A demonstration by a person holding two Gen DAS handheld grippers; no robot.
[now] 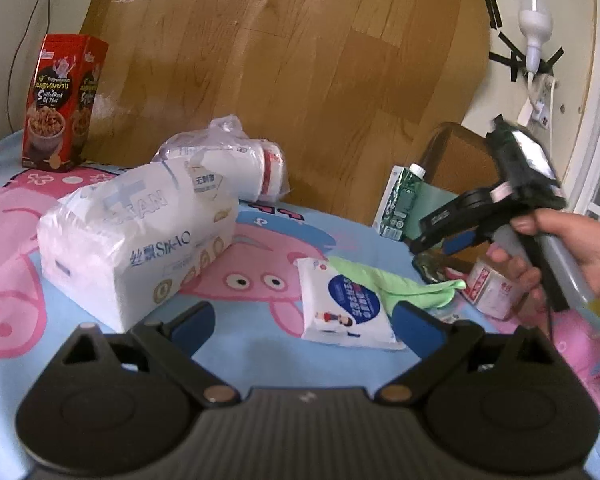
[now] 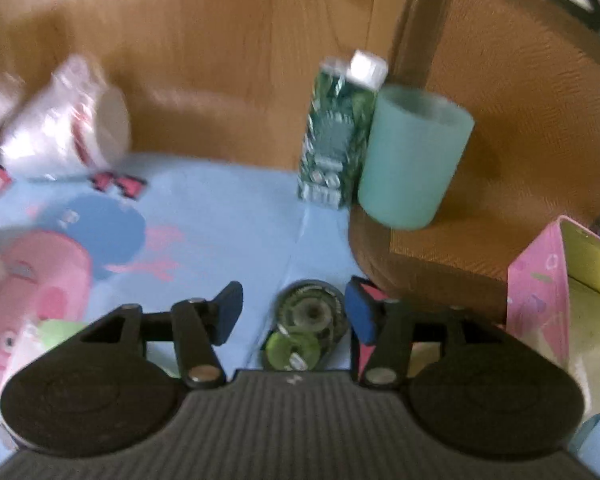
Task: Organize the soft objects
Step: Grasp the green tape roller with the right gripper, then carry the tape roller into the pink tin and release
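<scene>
A large white tissue pack [image 1: 136, 236] lies on the cartoon-print sheet, left of centre. A small wet-wipes pack [image 1: 348, 306] lies in front of my left gripper [image 1: 304, 320], which is open and empty just above the sheet. A green cloth [image 1: 396, 282] lies partly under the wipes. A bagged roll of paper cups or tissue [image 1: 240, 160] lies behind the big pack; it also shows in the right wrist view [image 2: 64, 124]. My right gripper [image 2: 296, 312] [image 1: 440, 236] is open, held in a hand above a green tape dispenser [image 2: 308, 324].
A red snack box [image 1: 62, 104] stands at the back left. A green carton [image 2: 336, 136] and a teal cup [image 2: 414, 156] stand by a brown wooden box [image 2: 500, 120]. A pink box [image 2: 540, 292] is at right. A small white packet [image 1: 490, 286] lies under the hand.
</scene>
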